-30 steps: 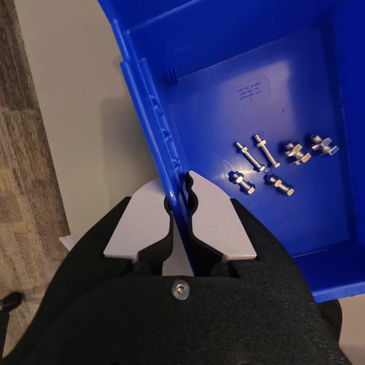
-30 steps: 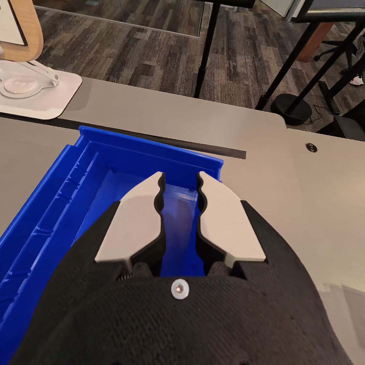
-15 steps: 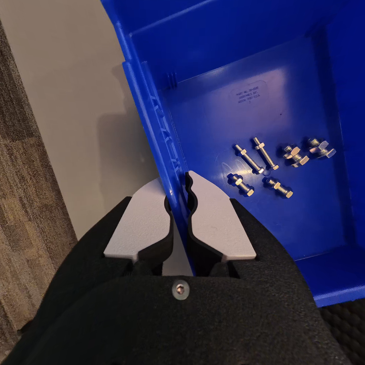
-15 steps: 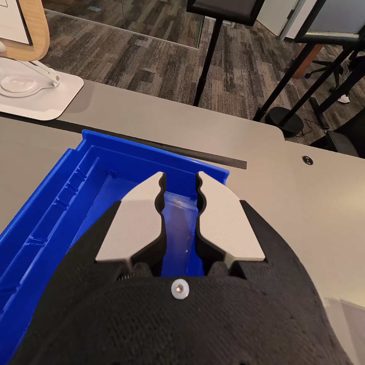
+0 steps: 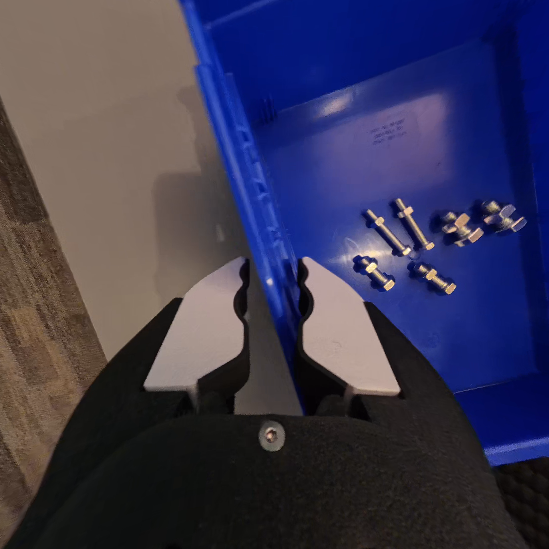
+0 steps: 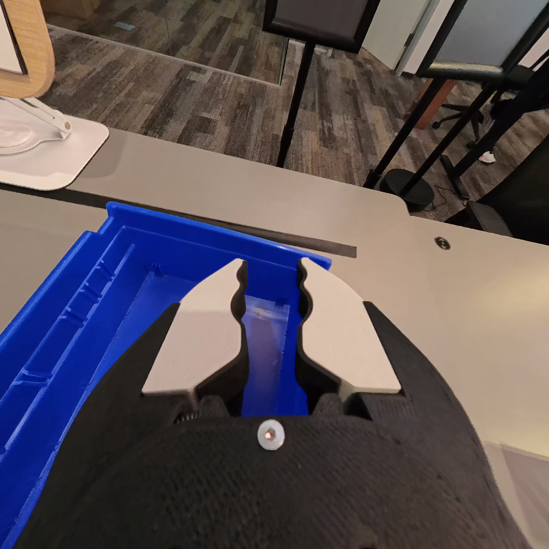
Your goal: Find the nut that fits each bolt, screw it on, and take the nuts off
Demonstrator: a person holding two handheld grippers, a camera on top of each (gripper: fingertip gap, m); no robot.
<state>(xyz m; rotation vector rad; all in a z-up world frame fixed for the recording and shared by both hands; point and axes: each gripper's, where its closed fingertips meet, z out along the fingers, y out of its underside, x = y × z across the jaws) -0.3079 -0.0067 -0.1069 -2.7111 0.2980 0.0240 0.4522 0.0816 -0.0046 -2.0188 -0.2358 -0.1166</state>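
Note:
A blue plastic bin lies on the table. Several silver bolts with nuts on them lie on its floor: two long thin ones, two short ones and two thick ones. My left gripper is open, one finger on each side of the bin's left wall, which stands in the gap. My right gripper is open and empty above the bin's far end. No bolts show in the right wrist view.
The grey table ends at a carpeted floor on the left. A white stand base sits at the far left, and a black slot runs behind the bin. Black stand poles rise beyond the table. My right fingertips sit around 75 cm from my left ones.
My left gripper was shut on the bin's left wall and has now opened around it. The right gripper has stayed open and drifted slightly, with the view tilting up.

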